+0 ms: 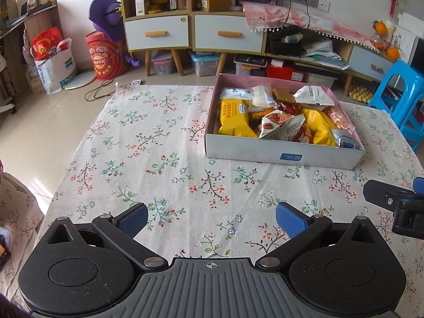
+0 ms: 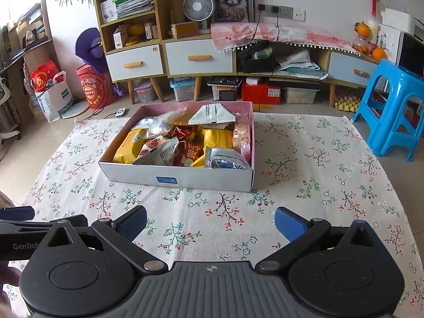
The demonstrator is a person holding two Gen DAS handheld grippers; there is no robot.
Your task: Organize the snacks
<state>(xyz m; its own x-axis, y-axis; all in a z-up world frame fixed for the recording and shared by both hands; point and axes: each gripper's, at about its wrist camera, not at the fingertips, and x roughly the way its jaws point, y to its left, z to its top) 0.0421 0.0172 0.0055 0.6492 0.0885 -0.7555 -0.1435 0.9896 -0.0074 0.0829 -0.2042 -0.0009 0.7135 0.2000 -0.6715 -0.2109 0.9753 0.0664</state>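
Note:
A shallow white cardboard box (image 1: 281, 155) (image 2: 182, 177) with a pink inside stands on the floral tablecloth, filled with several snack packets: yellow bags (image 1: 233, 118) (image 2: 129, 145), a white triangular packet (image 1: 314, 94) (image 2: 212, 115), red and silver packs. My left gripper (image 1: 212, 218) hovers open over bare cloth, near and left of the box, holding nothing. My right gripper (image 2: 210, 221) is open too, in front of the box's near wall, also holding nothing. The right gripper's finger (image 1: 387, 198) shows at the left view's right edge.
The table's floral cloth (image 1: 159, 137) (image 2: 318, 175) spreads around the box. Behind the table stand cabinets with drawers (image 2: 198, 58), storage bins on the floor, and a blue plastic stool (image 2: 394, 111) at the right. A hand (image 2: 8, 286) shows at the lower left.

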